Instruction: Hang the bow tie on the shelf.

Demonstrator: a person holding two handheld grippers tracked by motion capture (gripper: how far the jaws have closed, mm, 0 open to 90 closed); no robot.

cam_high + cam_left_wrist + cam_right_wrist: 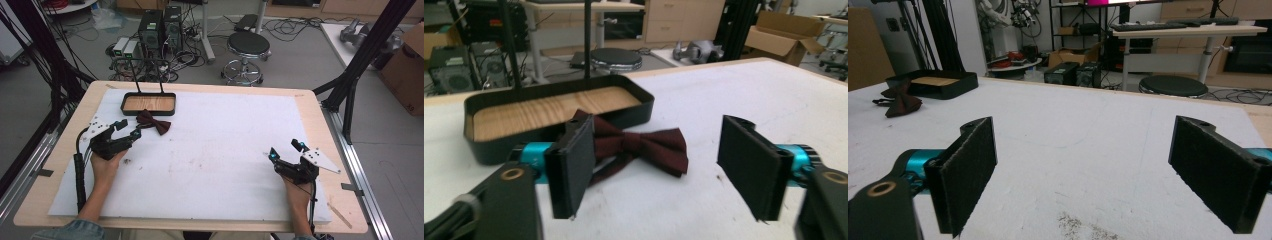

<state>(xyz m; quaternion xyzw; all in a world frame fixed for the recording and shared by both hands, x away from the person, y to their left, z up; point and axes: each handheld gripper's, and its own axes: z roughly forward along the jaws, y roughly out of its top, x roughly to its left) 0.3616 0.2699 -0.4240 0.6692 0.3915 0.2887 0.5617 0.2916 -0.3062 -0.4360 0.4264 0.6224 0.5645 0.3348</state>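
A dark red bow tie (152, 121) lies flat on the white mat, just in front of a shallow black tray (148, 111) with a wooden floor. My left gripper (129, 128) sits low on the mat right next to the tie, pointing at it. In the left gripper view its jaws stand apart (661, 170); the bow tie (644, 145) lies just beyond them, one wing hidden behind the left jaw, and the tray (489, 147) stands behind. My right gripper (283, 148) rests at the mat's right side, open (1088, 170), nothing between its jaws. From there the bow tie (900, 105) and tray (948, 82) appear far off.
The white mat (210, 150) covers most of the wooden table. Two thin black rods (136, 75) rise from the tray's far side. A round stool (247, 47), computer cases and cables stand on the floor beyond the table's far edge.
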